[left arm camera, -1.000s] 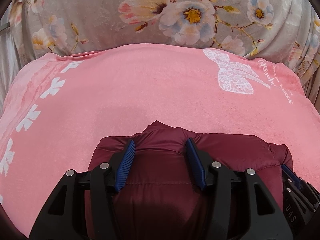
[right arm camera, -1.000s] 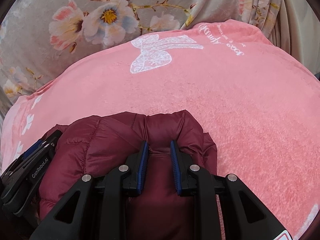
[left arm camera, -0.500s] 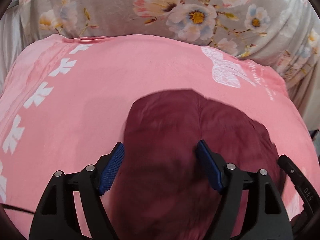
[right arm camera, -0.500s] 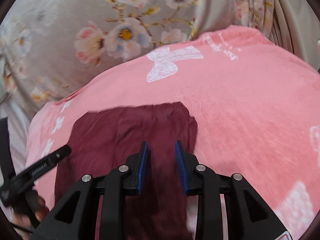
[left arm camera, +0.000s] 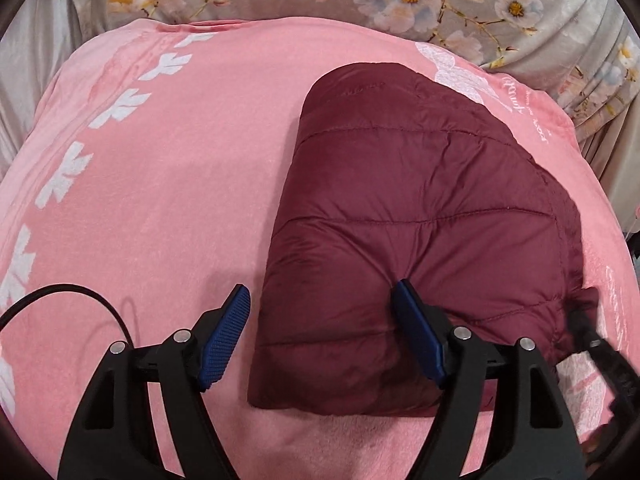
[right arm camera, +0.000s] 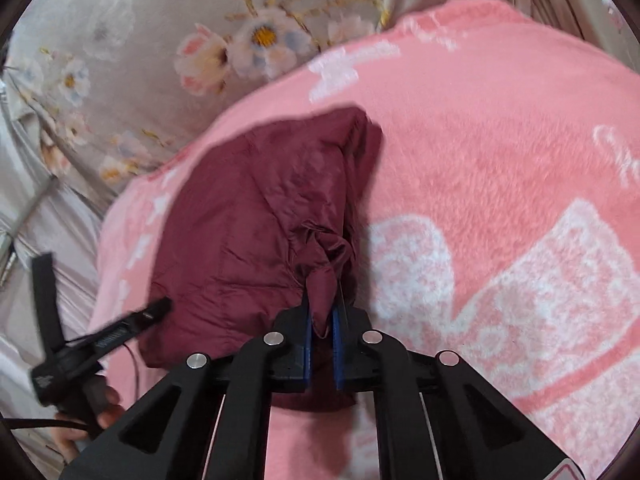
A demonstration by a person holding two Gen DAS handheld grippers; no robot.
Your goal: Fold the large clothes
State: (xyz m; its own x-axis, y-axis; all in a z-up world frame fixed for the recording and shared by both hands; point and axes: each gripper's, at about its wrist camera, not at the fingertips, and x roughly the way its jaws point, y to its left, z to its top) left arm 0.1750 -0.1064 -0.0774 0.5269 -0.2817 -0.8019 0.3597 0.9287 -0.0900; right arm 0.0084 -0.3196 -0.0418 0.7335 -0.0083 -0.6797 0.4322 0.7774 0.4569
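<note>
Right gripper [right arm camera: 321,332] closing, pinching a pucker of the quilted maroon puffer jacket [left arm camera: 420,220] at its near right corner. Left gripper [left arm camera: 320,332] spread, straddling the near left edge, gripping nothing. Folded bundle flat on pink fleece blanket [left arm camera: 168,168], long axis running away.

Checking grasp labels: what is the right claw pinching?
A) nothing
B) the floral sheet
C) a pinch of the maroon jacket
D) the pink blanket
C: in the right wrist view the right claw is closing, its blue pads nipping a bunched tip of the maroon jacket, which lies on the pink blanket.
</note>
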